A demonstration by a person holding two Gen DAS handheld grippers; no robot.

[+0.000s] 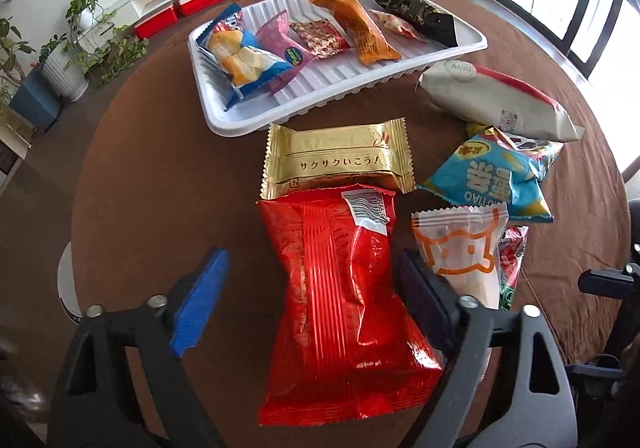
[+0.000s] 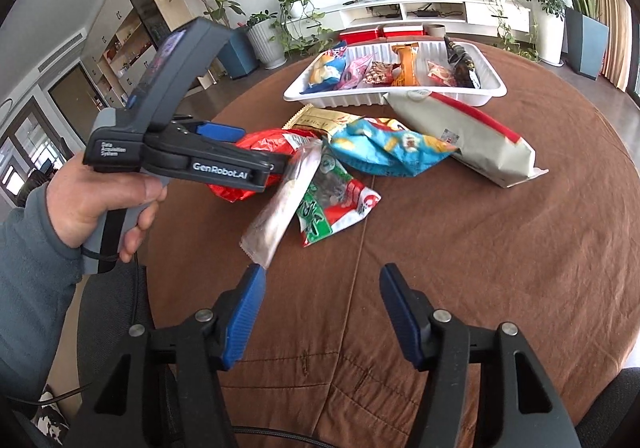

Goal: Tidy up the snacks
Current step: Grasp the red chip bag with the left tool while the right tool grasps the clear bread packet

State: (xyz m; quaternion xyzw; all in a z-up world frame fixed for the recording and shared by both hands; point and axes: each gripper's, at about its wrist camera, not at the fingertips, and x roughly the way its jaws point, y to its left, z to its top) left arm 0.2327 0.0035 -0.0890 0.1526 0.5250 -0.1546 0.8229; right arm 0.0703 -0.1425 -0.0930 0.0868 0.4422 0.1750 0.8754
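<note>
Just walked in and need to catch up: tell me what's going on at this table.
A person is sorting snacks into a white tray on a brown-clothed round table. Six packets already lie in the tray. The left gripper straddles a red foil bag, its right finger against the bag, the left finger clear of it. The right gripper hangs open and empty over bare cloth. Several more packets, including a gold packet, wait outside the tray.

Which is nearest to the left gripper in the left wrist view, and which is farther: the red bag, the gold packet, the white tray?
1. The red bag is nearest, lying between the open fingers of the left gripper.
2. The gold packet comes next, just beyond the red bag's top edge.
3. The white tray is farthest, behind the gold packet, toward the table's far side.
</note>
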